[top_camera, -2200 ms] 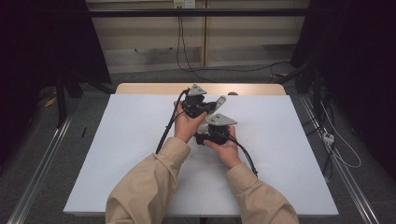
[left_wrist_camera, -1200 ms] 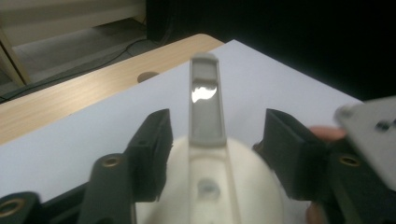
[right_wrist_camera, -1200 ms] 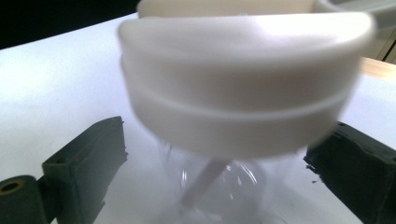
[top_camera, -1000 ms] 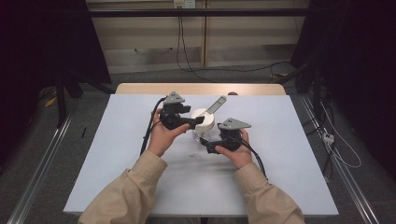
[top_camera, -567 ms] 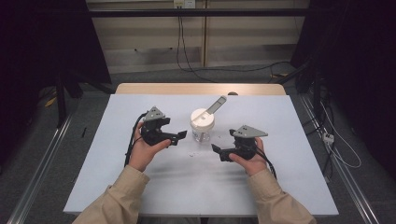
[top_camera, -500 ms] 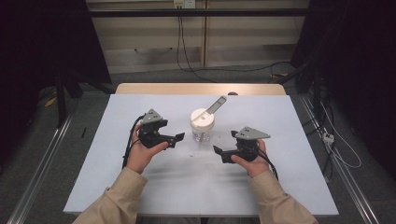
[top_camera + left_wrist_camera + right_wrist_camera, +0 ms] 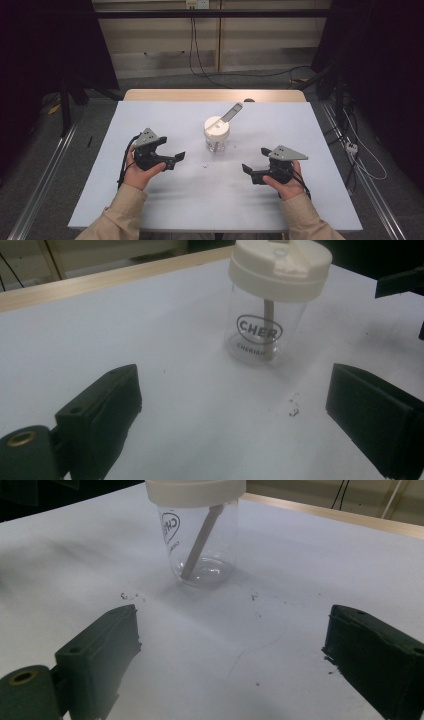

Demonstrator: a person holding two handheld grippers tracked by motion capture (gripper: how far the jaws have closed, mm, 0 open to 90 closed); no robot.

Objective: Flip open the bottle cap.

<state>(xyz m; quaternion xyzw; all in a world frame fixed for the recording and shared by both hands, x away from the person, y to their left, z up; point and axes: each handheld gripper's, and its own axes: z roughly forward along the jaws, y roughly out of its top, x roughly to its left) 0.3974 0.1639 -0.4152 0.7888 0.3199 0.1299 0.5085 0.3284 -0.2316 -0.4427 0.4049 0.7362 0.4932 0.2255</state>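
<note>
A clear plastic cup (image 7: 217, 138) with a cream lid (image 7: 216, 125) stands upright near the middle of the white table (image 7: 210, 195). A grey straw-like stick (image 7: 231, 112) pokes out through the lid and leans to the far right. The cup (image 7: 262, 325) bears dark lettering; in the right gripper view the stick (image 7: 200, 540) shows inside the cup (image 7: 200, 545). My left gripper (image 7: 177, 159) is open, left of the cup and apart from it. My right gripper (image 7: 248, 172) is open, nearer me and to the cup's right, holding nothing.
Small dark crumbs (image 7: 294, 407) lie on the table in front of the cup. A wooden strip (image 7: 215, 95) edges the table's far side. Metal rails (image 7: 40, 175) run along the floor at both sides, with cables (image 7: 360, 160) on the right.
Both grippers were close together at the cup; they have drawn apart and back toward me, left going left, right going right. The cup now stands alone.
</note>
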